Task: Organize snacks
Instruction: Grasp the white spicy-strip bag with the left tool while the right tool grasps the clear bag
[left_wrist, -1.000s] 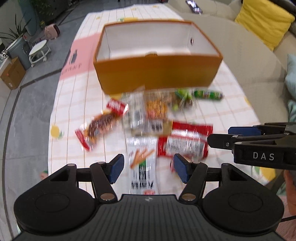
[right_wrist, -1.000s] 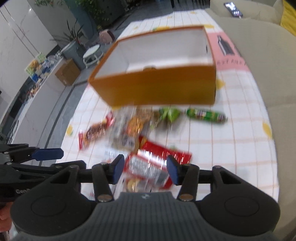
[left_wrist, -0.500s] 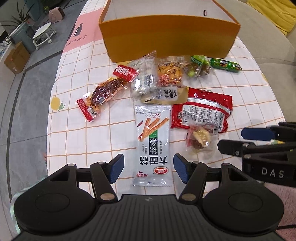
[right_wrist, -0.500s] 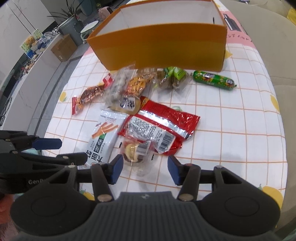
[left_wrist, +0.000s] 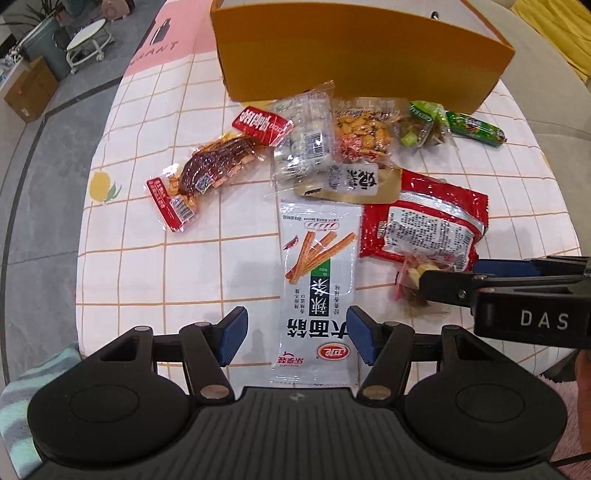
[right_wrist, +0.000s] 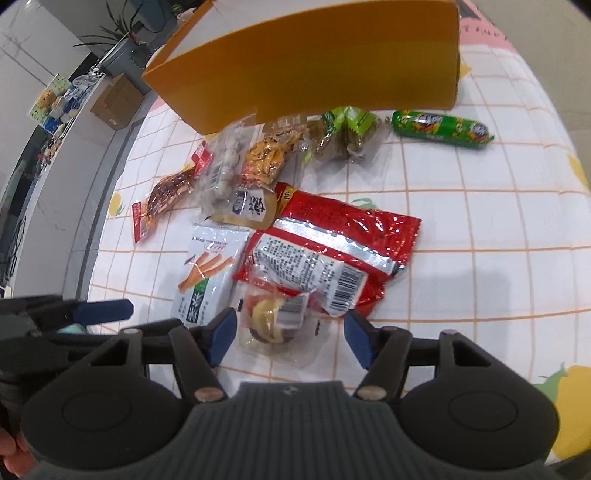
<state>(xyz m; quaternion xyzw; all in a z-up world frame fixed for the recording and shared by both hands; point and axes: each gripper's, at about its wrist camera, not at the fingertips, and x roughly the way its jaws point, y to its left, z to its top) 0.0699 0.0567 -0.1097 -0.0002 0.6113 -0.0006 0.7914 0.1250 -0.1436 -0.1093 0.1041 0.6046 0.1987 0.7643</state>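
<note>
Room at far left: grey floor, white stool (left_wrist: 88, 40), cardboard carton (left_wrist: 27, 90), plant (right_wrist: 122, 27) by a white wall. Checked cloth (left_wrist: 147, 266) with lemon prints is covering the table; pink panel at its far-left end. Snacks are lying in a loose cluster in front of the orange box (left_wrist: 354, 55): meat stick pack (left_wrist: 214, 164) leftmost, then clear pack (left_wrist: 306, 138), white strip pack (left_wrist: 319, 280), red bag (left_wrist: 424, 221), green sausage (right_wrist: 441, 129) rightmost, apart from the rest. Left gripper (left_wrist: 295, 338) is hovering open, fingers straddling the white strip pack's near end. Right gripper (right_wrist: 286, 332) is sitting open around a small clear candy pack (right_wrist: 275, 319). Beige sofa (left_wrist: 554, 85) at right.
</note>
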